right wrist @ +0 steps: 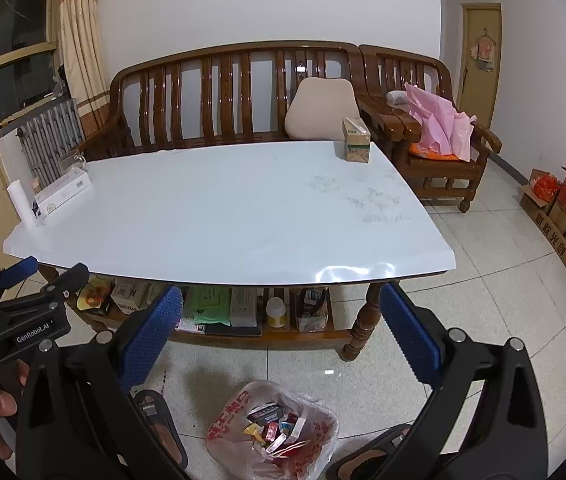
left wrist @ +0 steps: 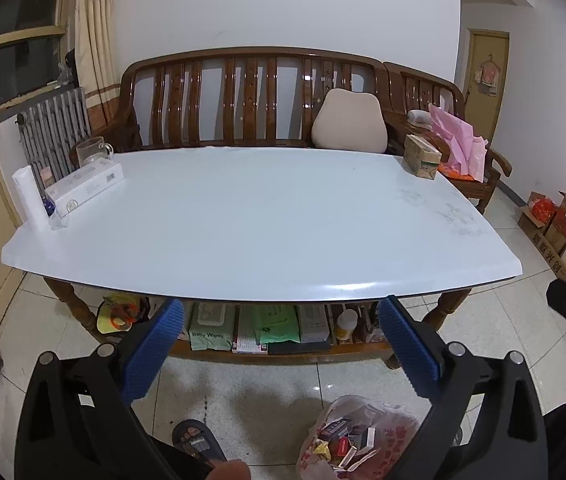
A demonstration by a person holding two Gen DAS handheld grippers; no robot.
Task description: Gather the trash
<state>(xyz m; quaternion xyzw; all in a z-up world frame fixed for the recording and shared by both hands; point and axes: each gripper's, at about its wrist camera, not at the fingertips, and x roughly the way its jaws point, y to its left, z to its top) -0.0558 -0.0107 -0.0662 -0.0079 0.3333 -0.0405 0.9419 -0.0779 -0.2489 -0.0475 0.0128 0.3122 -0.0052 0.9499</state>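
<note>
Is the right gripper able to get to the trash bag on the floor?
Probably yes. The right gripper is open and holds nothing, and the trash bag sits on bare floor just below it, mouth open, with nothing between them.

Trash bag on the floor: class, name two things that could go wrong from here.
1. The trash bag stands open and slumped between the person's sandalled feet; a step might tip it and spill the wrappers.
2. Both claws are open and empty; the small carton at the table's far corner could be mistaken for rubbish.
</note>
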